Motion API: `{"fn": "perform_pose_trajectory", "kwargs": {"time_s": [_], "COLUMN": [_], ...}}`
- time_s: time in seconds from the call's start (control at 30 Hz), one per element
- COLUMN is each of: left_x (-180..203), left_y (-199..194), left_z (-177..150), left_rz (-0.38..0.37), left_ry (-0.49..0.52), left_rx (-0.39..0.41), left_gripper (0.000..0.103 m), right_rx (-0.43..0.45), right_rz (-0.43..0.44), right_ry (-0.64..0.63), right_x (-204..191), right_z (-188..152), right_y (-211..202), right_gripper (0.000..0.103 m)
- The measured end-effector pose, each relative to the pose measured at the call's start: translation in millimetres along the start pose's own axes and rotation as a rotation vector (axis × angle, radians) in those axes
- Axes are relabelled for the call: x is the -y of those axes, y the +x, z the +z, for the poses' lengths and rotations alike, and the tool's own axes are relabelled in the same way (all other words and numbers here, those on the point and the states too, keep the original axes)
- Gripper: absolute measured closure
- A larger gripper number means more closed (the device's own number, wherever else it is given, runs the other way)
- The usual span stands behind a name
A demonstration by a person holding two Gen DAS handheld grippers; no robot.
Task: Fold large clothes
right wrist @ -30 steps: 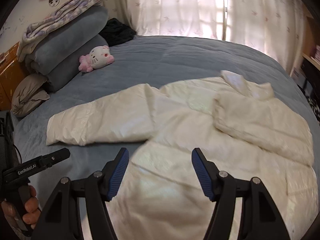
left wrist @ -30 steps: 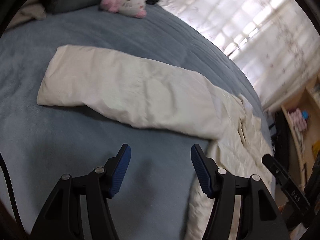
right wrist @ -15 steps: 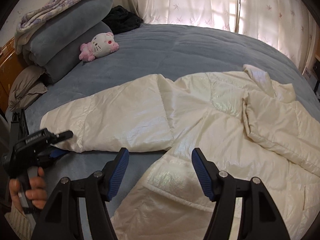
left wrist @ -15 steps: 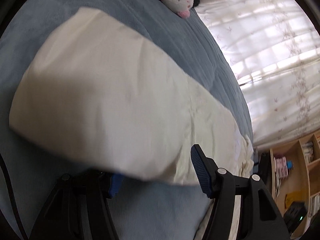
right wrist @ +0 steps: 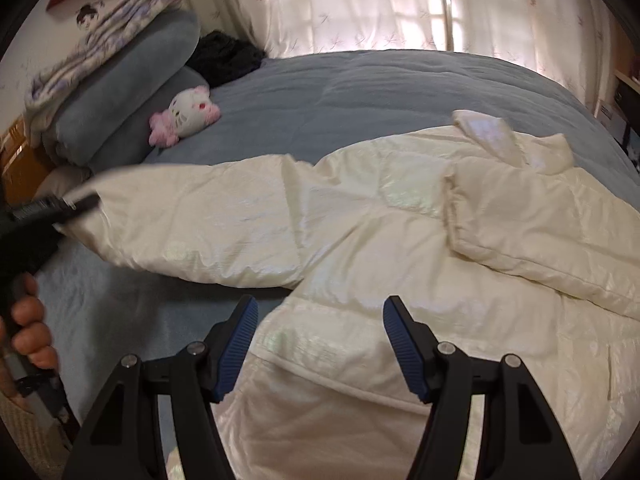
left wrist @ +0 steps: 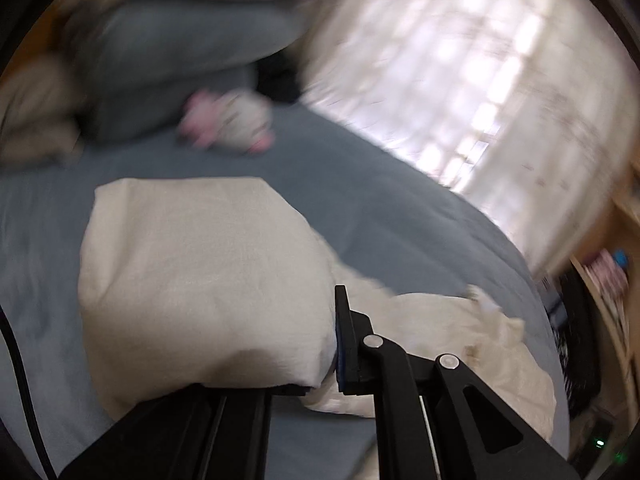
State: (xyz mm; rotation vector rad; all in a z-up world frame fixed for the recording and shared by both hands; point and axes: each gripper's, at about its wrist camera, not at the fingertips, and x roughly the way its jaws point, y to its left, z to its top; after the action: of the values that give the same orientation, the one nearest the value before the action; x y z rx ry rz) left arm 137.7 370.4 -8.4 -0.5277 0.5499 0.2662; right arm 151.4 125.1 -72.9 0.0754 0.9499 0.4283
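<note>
A cream puffer jacket [right wrist: 400, 240] lies spread on the blue bed cover [right wrist: 360, 88], one sleeve [right wrist: 200, 224] stretched out to the left. My left gripper [left wrist: 328, 360] has its jaws closing tight on that sleeve's cuff end [left wrist: 200, 280], which is lifted off the bed and hides the left finger. The right wrist view shows the same left gripper [right wrist: 76, 202] at the sleeve's tip, with a person's hand [right wrist: 28, 328] on its handle. My right gripper [right wrist: 316, 332] hangs open just above the jacket's lower edge, nothing between its pads.
A pink and white plush toy [right wrist: 186, 116] lies by stacked grey pillows [right wrist: 132, 80] and folded bedding at the bed's head. A dark garment [right wrist: 224, 56] sits near the curtained window [right wrist: 360, 4]. A wooden shelf [left wrist: 600, 300] stands past the bed's right side.
My left gripper moved in over the sleeve's end, shut on it and rose, lifting the cuff. The right gripper drifted slightly over the jacket and stayed open.
</note>
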Motion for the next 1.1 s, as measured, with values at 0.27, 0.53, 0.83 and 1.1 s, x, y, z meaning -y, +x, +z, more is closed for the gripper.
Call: {"fn": "perform_pose_trajectory", "kwargs": {"time_s": [0.27, 0.53, 0.83, 1.1], "left_x": [172, 292, 320, 290], "left_y": [-27, 10, 52, 27], "left_z": [-11, -114, -217, -205], "left_rz": [-0.149, -0.213, -0.219, -0.164], "left_ry": [0.282, 0.449, 0.529, 0.537], "left_rx": [-0.093, -0.272, -0.464, -0.419], "left_gripper": [0.097, 0.095, 0.047, 0.043], "right_rx": [0.088, 0.134, 0.098, 0.076], "right_rz": [-0.049, -0.141, -0.134, -0.071], "right_ry": [0.117, 0.272, 0.386, 0.419], "right_x": [77, 177, 245, 267], "right_z": [-5, -27, -54, -52], "right_y": [-61, -105, -114, -109], "right_gripper": [0.038, 0.038, 0.037, 0.037]}}
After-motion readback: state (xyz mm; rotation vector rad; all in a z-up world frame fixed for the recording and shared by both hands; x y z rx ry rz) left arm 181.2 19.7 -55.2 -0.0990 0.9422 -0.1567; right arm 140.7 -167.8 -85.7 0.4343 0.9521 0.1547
